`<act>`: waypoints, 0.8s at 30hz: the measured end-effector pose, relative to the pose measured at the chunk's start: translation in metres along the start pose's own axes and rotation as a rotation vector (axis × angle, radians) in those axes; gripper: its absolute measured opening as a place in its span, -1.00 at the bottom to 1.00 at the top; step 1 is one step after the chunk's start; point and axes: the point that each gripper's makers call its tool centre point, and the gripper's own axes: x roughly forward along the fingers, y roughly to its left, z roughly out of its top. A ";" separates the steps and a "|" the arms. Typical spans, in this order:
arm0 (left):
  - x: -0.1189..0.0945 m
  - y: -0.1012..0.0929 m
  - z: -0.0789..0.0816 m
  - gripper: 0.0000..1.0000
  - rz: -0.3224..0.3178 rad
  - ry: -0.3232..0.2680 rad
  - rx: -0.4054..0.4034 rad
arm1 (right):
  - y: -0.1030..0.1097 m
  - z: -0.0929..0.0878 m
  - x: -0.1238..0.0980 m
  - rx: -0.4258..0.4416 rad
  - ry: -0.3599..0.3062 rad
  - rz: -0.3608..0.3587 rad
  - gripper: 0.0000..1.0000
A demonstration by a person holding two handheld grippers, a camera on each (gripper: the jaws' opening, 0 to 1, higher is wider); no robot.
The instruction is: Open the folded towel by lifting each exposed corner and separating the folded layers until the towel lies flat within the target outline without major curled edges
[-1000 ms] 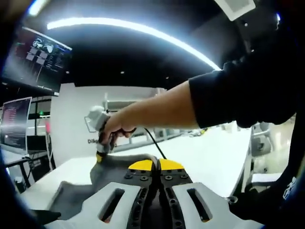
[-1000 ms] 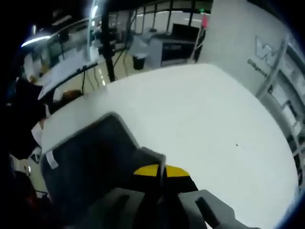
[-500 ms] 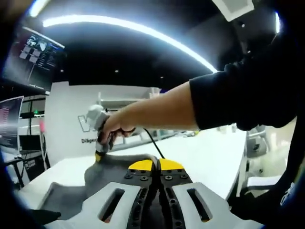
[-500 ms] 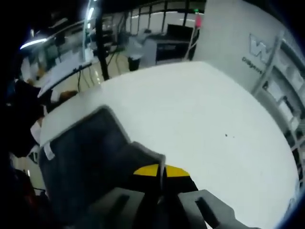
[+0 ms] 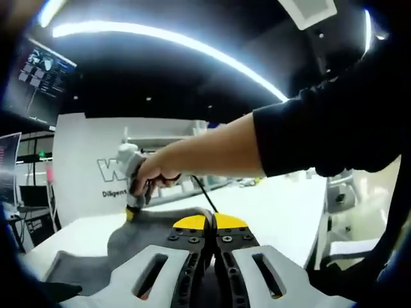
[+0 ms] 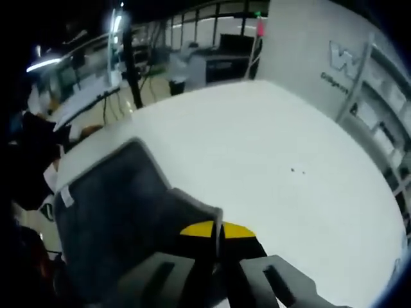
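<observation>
The dark grey towel (image 6: 122, 218) hung lifted above the white table (image 6: 270, 160), a small white tag on one edge. The left claw (image 5: 212, 222) and the right claw (image 6: 217, 229) were each clamped on its raised edge

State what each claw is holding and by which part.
Both claws are shut on the grey towel. The left claw pinches a raised fold along its edge; the right claw pinches a lifted corner.
</observation>
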 end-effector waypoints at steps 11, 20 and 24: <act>0.009 -0.014 0.004 -0.98 -0.038 0.002 0.018 | -0.018 -0.016 -0.016 0.007 -0.003 -0.025 -1.00; 0.020 -0.031 0.005 -0.98 -0.074 0.005 0.021 | -0.021 -0.043 -0.030 -0.004 0.002 -0.056 -1.00; 0.026 -0.039 0.004 -0.98 -0.088 0.009 0.029 | -0.021 -0.057 -0.040 0.002 -0.003 -0.065 -1.00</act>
